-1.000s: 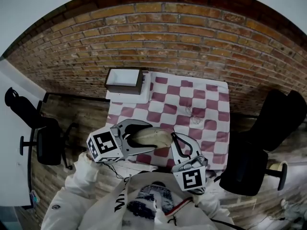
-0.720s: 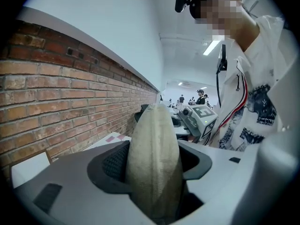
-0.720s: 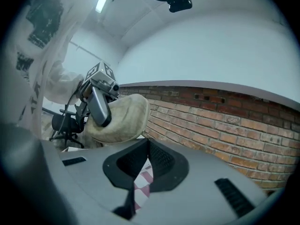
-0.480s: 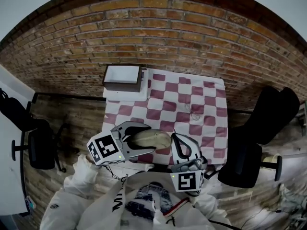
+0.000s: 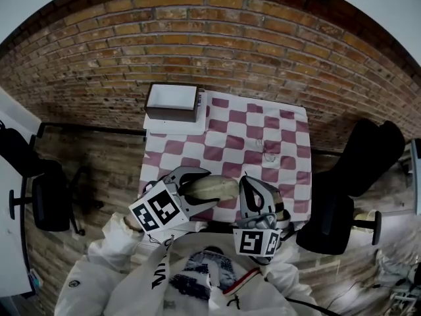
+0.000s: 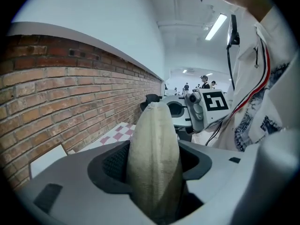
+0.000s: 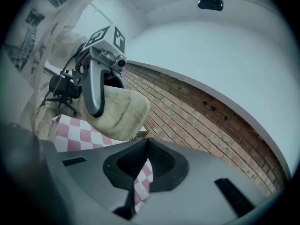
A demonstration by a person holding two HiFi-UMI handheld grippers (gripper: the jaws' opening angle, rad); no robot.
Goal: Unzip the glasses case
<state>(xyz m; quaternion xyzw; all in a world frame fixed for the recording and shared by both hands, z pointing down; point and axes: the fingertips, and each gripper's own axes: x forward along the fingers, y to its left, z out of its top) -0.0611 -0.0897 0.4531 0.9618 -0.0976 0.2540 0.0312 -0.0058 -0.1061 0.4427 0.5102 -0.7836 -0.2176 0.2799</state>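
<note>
Progress: early, nothing visibly unzipped.

The glasses case (image 5: 220, 188), beige and soft-looking, is up in the air over the near edge of the desk (image 5: 299, 120), not resting on it. The left hand-held gripper (image 5: 192, 189) has its jaws clamped on the case's left end, with the pads pressing both flat sides. The case sticks out toward the right hand-held gripper (image 7: 146, 143).

The right hand-held gripper's jaws are pinched fully together and sit right at the case's far end. Its own view shows only checked cloth (image 7: 75, 135) through the slit below the tips, and the case sits just beyond them. I can't tell whether a zip pull is caught between the tips; it is too small to make out in any view.

The zip seam (image 7: 112, 115) shows as a thin dark line along the case. It reads as closed: no gap, no lining showing, both halves flush. In the left gripper view the case edge also looks sealed.

Done, in my judgement: case picked up, steadied, and second gripper brought to the zip end.
Left: confirm the hold on the pull, then drag it around the whole seam while the left hand-held gripper holds the case firm.

A box (image 5: 172, 101) sits at the far left corner of the desk, well apart and not involved.
</note>
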